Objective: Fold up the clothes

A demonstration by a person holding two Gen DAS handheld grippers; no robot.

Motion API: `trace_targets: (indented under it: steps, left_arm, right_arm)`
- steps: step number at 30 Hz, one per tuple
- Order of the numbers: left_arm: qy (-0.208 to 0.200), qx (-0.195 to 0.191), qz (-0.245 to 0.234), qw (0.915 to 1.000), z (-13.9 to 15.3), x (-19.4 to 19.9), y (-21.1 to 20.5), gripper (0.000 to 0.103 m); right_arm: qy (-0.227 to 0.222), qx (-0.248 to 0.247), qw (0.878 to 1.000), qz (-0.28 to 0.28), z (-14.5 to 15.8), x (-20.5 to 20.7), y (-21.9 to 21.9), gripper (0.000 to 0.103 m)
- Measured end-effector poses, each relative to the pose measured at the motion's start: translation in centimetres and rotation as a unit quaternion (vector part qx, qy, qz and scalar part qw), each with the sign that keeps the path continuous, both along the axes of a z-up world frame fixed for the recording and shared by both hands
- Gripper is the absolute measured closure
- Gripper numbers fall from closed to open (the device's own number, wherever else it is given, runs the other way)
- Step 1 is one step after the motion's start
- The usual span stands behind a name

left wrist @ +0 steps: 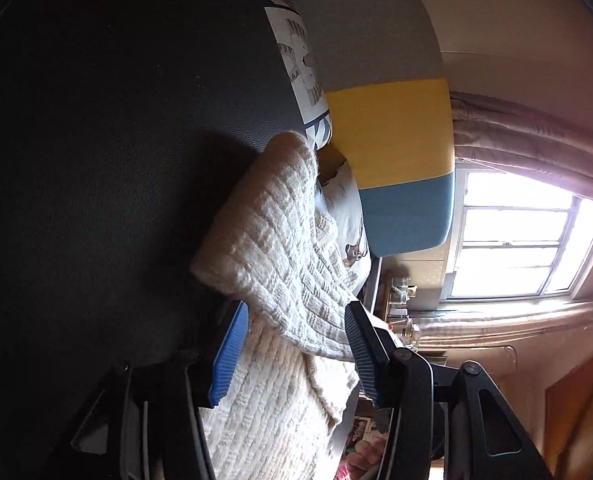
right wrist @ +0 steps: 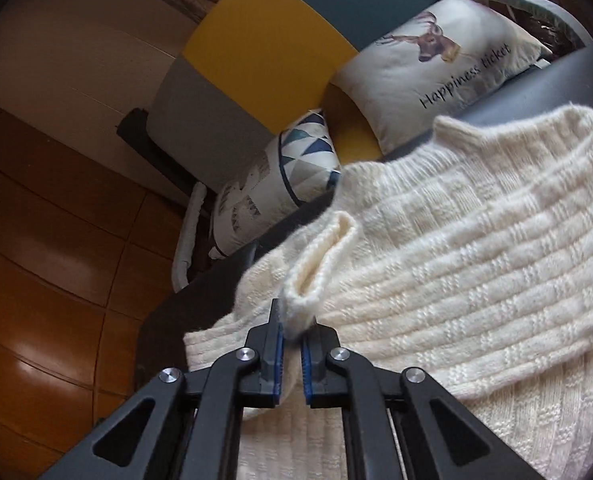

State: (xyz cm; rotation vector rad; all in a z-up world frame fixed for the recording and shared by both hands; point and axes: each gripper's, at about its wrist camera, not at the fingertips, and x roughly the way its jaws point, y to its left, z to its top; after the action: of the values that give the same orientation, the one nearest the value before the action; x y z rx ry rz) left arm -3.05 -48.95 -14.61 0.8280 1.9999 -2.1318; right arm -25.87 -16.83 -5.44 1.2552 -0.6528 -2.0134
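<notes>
Broadly, the cream knitted sweater (right wrist: 476, 248) lies spread over the dark seat (right wrist: 556, 84) of a sofa, its body stretching away ahead and to the right of the right gripper (right wrist: 292, 344), with its ribbed rows running crosswise to that gripper's line of sight. Behind it, further off from both sets of jaws, stand the deer cushion (right wrist: 436, 64) and the triangle-patterned cushion (right wrist: 296, 168) against the colour-blocked backrest (right wrist: 264, 52).

Nearer in, a sleeve (right wrist: 320, 264) runs lengthwise straight out from the right jaws, so its long axis lines up with them. Those jaws are pressed together on the sleeve's cuff end, pinching the knit between the blue pads.

The left gripper (left wrist: 292, 352), rolled onto its side, has a folded edge of the sweater (left wrist: 280, 240) passing between its spread jaws; one blue pad (left wrist: 228, 356) sits against the fabric, but I cannot tell whether either pad presses on it.

By my judgement the right hand is the one placed to carry the sleeve across the body, rightward from its jaws, with the left steadying the fold.
</notes>
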Motion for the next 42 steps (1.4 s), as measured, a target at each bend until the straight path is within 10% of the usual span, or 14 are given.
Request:
trace_targets:
  steps: [10, 12, 15, 26, 34, 42]
  left_arm:
    - [-0.013, 0.001, 0.031, 0.9994, -0.9, -3.9, 0.6, 0.050]
    - [-0.012, -0.022, 0.028, 0.9993, -0.4, -4.4, 0.4, 0.064]
    - [-0.013, -0.051, 0.004, 0.9986, 0.2, -5.3, 0.9, 0.079]
    - [-0.047, -0.073, -0.037, 0.9956, -0.6, -7.3, 3.3, 0.085]
    - [-0.042, -0.124, -0.062, 0.9895, 0.5, -8.2, 4.5, 0.093]
    - [-0.039, -0.065, -0.064, 0.9951, -2.1, -7.6, 4.3, 0.088]
  right_arm:
    - [0.099, -0.016, 0.995, 0.028, 9.6, -0.2, 1.2, 0.097]
    - [0.115, -0.012, 0.993, 0.005, 10.2, -0.5, 3.6, 0.097]
    - [0.098, -0.007, 0.994, -0.038, 8.2, -1.4, 8.1, 0.097]
    - [-0.053, 0.025, 0.991, -0.123, -6.5, -2.0, 18.1, 0.097]
    - [0.029, 0.038, 0.993, -0.107, -4.1, -1.8, 18.7, 0.097]
    - [-0.040, 0.041, 0.990, -0.126, -9.0, -2.5, 20.3, 0.095]
